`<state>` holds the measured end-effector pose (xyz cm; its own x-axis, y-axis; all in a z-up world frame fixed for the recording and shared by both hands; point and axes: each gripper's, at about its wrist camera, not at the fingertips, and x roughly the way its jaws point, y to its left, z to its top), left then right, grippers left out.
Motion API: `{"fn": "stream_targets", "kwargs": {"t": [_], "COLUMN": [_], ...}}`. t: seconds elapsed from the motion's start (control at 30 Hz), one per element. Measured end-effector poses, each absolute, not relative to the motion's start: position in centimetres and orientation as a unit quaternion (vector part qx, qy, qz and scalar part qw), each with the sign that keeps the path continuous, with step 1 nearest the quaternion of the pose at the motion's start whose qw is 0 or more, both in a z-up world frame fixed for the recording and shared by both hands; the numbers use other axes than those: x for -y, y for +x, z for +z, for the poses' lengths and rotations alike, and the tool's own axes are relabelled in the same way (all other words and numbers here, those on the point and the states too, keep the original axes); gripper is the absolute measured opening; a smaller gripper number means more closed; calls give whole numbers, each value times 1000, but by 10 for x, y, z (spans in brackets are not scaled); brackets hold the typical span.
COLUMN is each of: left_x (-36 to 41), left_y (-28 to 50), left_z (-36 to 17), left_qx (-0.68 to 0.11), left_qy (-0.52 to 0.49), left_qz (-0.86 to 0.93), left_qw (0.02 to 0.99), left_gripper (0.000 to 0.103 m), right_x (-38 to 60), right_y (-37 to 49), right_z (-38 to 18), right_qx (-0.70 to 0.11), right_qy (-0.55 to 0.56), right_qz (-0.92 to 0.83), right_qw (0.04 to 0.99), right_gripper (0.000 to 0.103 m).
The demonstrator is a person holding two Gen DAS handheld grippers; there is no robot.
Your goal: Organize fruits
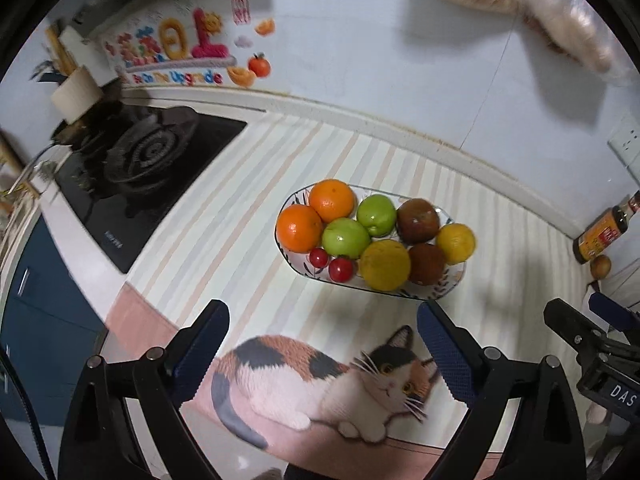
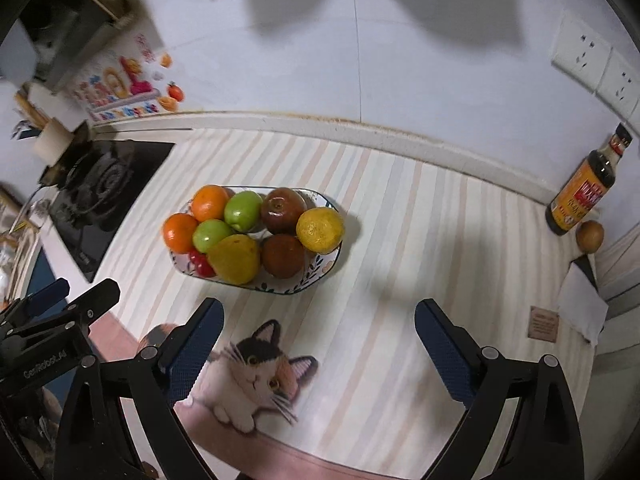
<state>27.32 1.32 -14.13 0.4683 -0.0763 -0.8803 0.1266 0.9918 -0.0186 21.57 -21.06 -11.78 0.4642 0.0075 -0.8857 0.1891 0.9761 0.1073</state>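
Both claws, left gripper (image 1: 322,344) and right gripper (image 2: 318,340), gape wide and empty. The fruit plate (image 2: 320,270) sits mid-mat, clear of them. A sauce bottle (image 2: 584,184) stands at the mat's far right corner.

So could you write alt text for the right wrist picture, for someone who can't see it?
A patterned plate heaped with oranges, green, dark red and yellow fruits and cherry tomatoes sits on a striped mat with a cat picture. The open, empty tongs point down at it; a sauce bottle stands at the right and a stove at the left.

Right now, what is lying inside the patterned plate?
The plate holds two oranges, two green fruits, two yellow fruits, two brownish-red fruits and cherry tomatoes. Anything beneath them is covered.
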Motion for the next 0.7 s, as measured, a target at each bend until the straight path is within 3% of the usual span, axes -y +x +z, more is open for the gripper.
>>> {"fn": "stream_targets", "kwargs": {"t": [0.7], "left_x": [2], "left_y": [56], "left_z": [-16], "left_qx": [-420], "left_qy": [0], "left_qz": [5], "left_qw": [908], "left_gripper": [96], "right_x": [229], "right_y": [3], "right_z": [34], "right_qx": [-410], "right_qy": [27], "right_qz": [20], "right_qw": [911], "right_gripper": [98]}}
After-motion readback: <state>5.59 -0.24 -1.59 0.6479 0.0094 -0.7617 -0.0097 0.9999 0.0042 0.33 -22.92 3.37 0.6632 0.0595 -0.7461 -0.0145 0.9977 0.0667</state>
